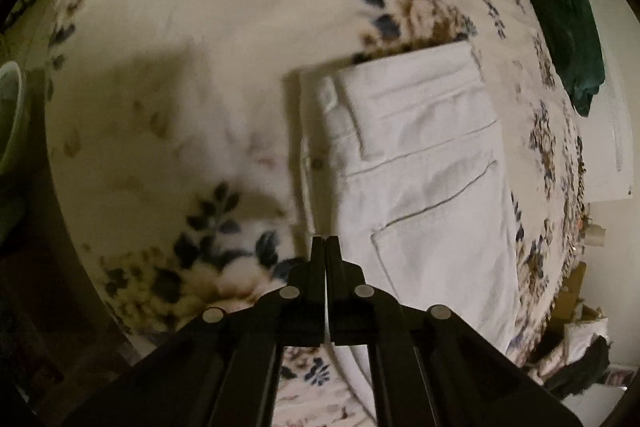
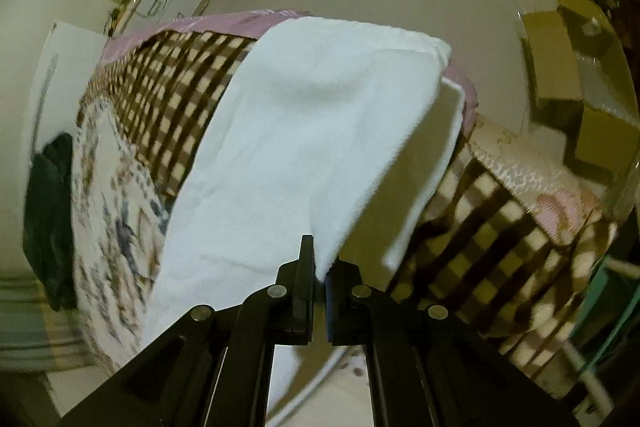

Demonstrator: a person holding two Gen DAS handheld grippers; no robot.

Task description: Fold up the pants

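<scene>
- Bedspread [image 1: 208, 27], floral, covers the bed; everything else is placed against it.
- White pants [image 1: 420, 155] lie on the bedspread's right half, part-folded, waistband and pocket showing; further folds look left to do.
- Right gripper [image 2: 320, 267] pinches a lifted pant leg [image 2: 304, 131] above the bedspread's edge.
- Left gripper [image 1: 326, 247] hangs over the bedspread beside the pants, pressed together, empty.

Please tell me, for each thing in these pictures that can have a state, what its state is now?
white pants: partly folded, lying on the floral blanket, one end lifted.
left gripper: jaws shut, empty.
right gripper: jaws shut on a corner of the white pants.
dark green garment: crumpled at the bed edge.
</scene>
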